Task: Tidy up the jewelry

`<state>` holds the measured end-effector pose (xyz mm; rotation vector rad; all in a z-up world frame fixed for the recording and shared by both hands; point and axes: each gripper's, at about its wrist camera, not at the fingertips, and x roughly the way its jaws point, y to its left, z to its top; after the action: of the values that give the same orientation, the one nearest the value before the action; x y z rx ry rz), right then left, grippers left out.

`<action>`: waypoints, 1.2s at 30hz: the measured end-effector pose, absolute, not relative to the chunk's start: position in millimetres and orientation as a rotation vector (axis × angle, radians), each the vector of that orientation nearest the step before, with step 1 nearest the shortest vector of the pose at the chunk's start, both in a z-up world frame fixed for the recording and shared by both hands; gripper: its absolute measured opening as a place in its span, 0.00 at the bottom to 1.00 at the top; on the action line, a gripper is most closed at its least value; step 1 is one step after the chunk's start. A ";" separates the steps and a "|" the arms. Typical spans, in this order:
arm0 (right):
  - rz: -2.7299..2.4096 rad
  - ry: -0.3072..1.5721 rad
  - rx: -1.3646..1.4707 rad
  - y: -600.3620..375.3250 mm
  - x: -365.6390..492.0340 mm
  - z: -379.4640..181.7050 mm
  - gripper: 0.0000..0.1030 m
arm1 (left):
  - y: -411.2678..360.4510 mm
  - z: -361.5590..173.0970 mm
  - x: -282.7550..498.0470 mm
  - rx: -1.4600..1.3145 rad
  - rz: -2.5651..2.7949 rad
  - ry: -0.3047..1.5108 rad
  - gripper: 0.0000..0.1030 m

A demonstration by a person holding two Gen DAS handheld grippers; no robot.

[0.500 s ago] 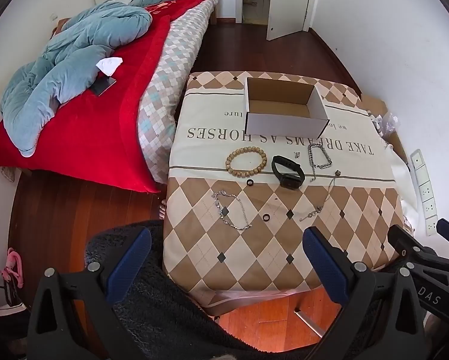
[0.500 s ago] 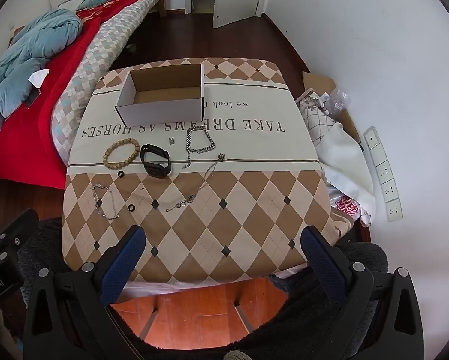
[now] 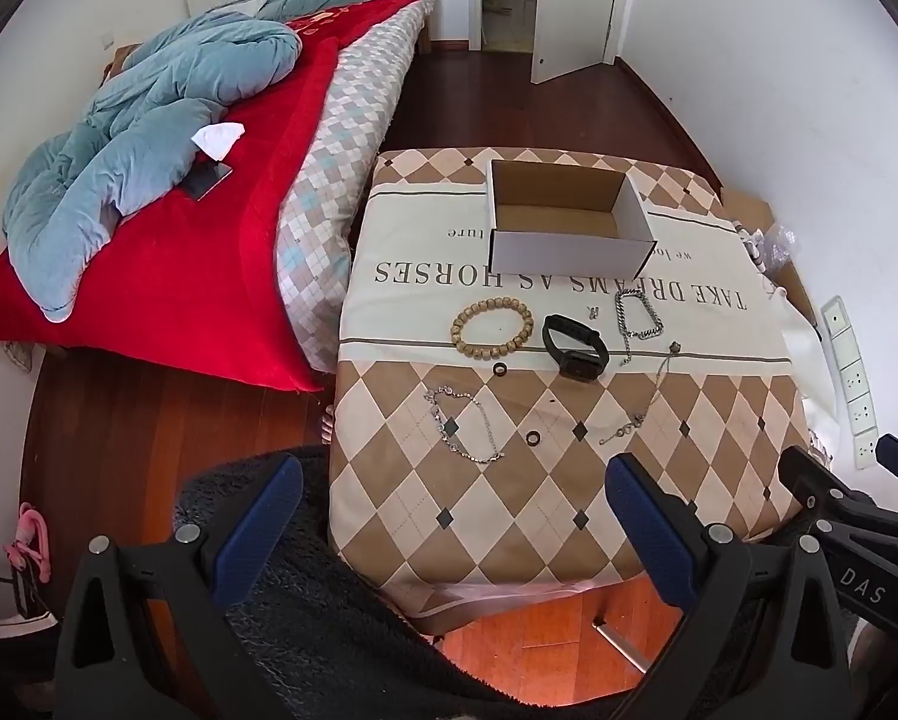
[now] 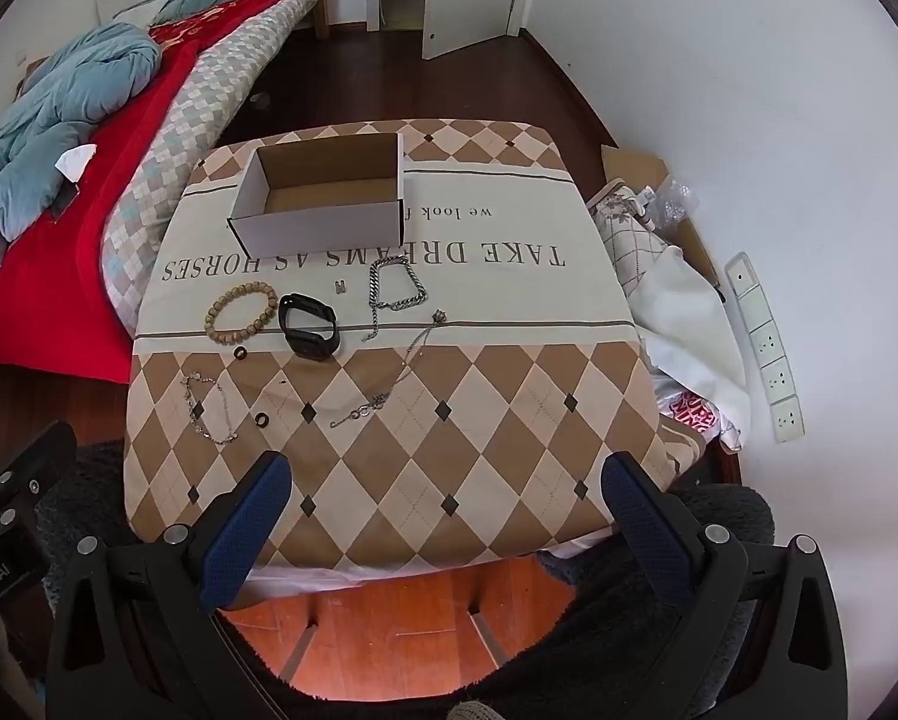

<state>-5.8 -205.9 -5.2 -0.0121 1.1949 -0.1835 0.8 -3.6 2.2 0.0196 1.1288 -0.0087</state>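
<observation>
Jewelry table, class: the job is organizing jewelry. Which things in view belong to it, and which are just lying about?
Belong to the job:
open white cardboard box
tan wooden bead bracelet
black rubber wristband
chunky silver chain bracelet
two thin silver chains
two small black rings

Just lying about:
crumpled blue quilt
red blanket
white power strip

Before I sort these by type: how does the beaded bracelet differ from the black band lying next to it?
The beaded bracelet is tan, made of separate round beads, and lies flat as an open ring. The black band is one smooth dark strap with a wider flat section, and its loop stands partly up off the cloth. The bracelet lies left of the band. Both are closed loops of similar span on the cream stripe of the tablecloth, outside the cardboard box.
</observation>
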 end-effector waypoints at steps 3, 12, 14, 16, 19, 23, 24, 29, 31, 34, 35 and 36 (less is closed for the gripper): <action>-0.183 1.194 -0.012 -206.5 -4.8 -4.4 1.00 | -3.0 3.9 -1.0 0.022 -0.013 1.127 1.00; -0.182 1.192 -0.010 -208.4 -4.6 -0.7 1.00 | -4.2 4.4 -0.4 0.023 -0.010 1.127 1.00; -0.184 1.190 -0.011 -208.0 -4.9 -0.8 1.00 | -4.6 4.8 -0.2 0.023 -0.010 1.124 1.00; -0.184 1.187 -0.011 -209.2 -3.3 0.3 1.00 | -5.3 6.0 0.2 0.024 -0.009 1.119 1.00; -0.190 1.180 -0.007 -210.0 -6.8 3.2 1.00 | -5.5 6.9 -0.2 0.025 -0.011 1.115 1.00; -0.190 1.179 -0.007 -209.5 -6.9 2.6 1.00 | -6.1 7.2 0.3 0.025 -0.010 1.116 1.00; -0.189 1.179 -0.007 -209.5 -6.4 3.1 1.00 | -6.1 7.0 -0.2 0.024 -0.009 1.114 1.00; -0.188 1.176 -0.007 -209.7 -6.9 3.2 1.00 | -6.8 7.0 0.4 0.025 -0.009 1.114 1.00; -0.188 1.173 -0.008 -209.4 -7.0 4.0 1.00 | -6.5 7.3 0.3 0.024 -0.009 1.115 1.00; -0.189 1.172 -0.008 -208.7 -7.1 4.4 1.00 | -6.7 7.3 0.2 0.025 -0.009 1.114 1.00; -0.189 1.172 -0.008 -208.6 -7.0 4.6 1.00 | -6.3 7.2 0.1 0.025 -0.009 1.114 1.00; -0.189 1.171 -0.008 -208.8 -7.1 4.6 1.00 | -6.4 7.2 0.2 0.025 -0.009 1.114 1.00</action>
<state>-7.1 -208.8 4.6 -0.0083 1.1715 -0.1893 0.2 -6.4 7.2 0.0250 1.1140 -0.0093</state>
